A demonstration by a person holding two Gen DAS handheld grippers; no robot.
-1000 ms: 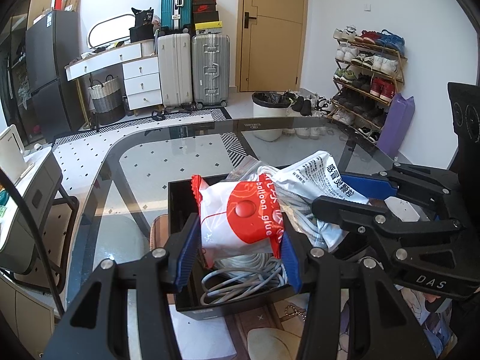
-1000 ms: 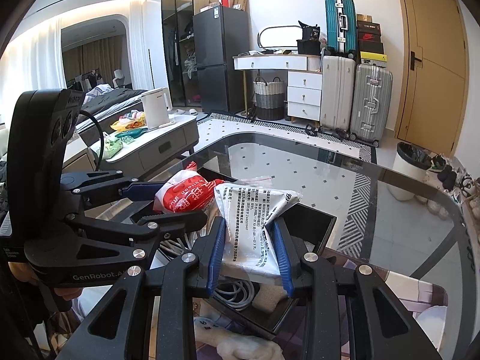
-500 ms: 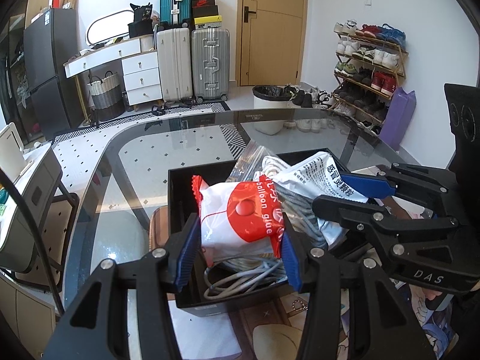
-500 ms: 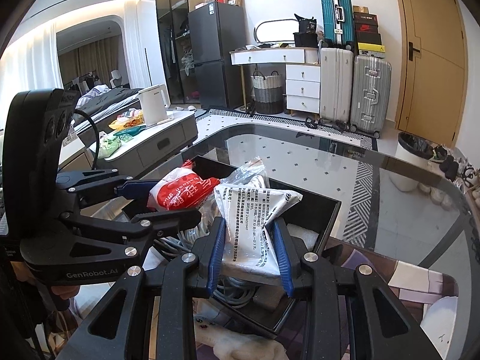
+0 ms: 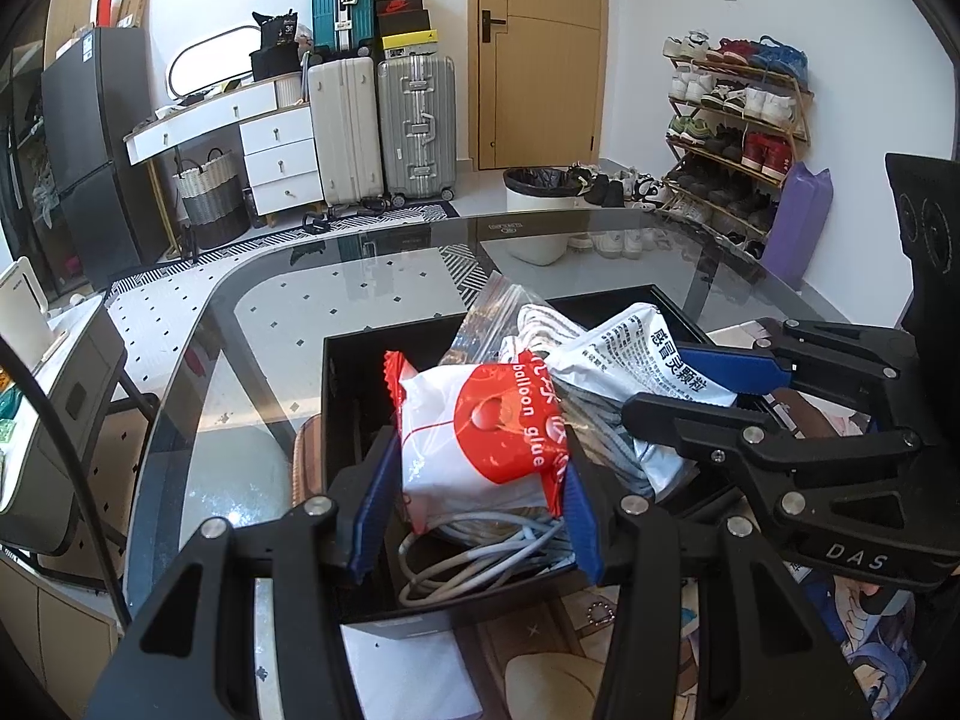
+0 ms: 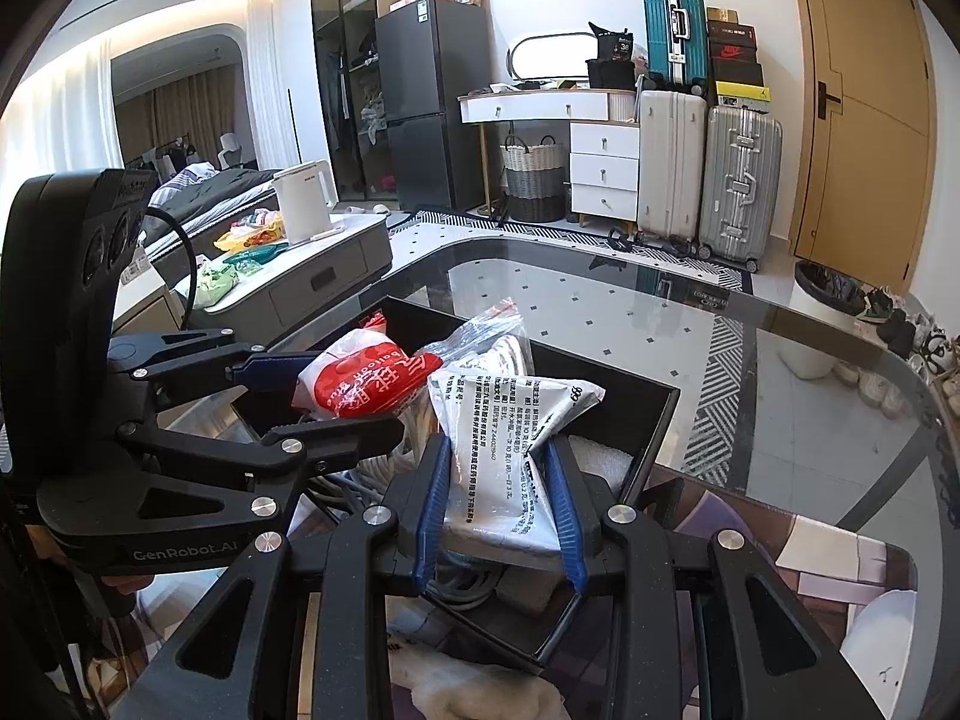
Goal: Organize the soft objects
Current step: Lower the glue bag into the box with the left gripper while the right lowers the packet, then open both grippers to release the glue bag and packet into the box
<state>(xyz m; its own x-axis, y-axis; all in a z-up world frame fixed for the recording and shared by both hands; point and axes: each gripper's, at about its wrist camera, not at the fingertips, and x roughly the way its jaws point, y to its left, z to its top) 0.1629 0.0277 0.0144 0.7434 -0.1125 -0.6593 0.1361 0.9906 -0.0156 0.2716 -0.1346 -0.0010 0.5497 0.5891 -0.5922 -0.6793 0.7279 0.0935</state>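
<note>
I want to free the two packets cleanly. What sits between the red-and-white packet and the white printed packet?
A clear zip bag holding coiled white cord rises between the red-and-white packet and white printed packet; clearest in the left wrist view.

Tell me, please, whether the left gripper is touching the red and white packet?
Touching: the left wrist view shows both blue pads of the left gripper pressed against the red and white packet.

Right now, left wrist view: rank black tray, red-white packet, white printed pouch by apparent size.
1. black tray
2. red-white packet, though it is nearest the camera
3. white printed pouch, partly hidden, so its rank against the packet is unsure
</note>
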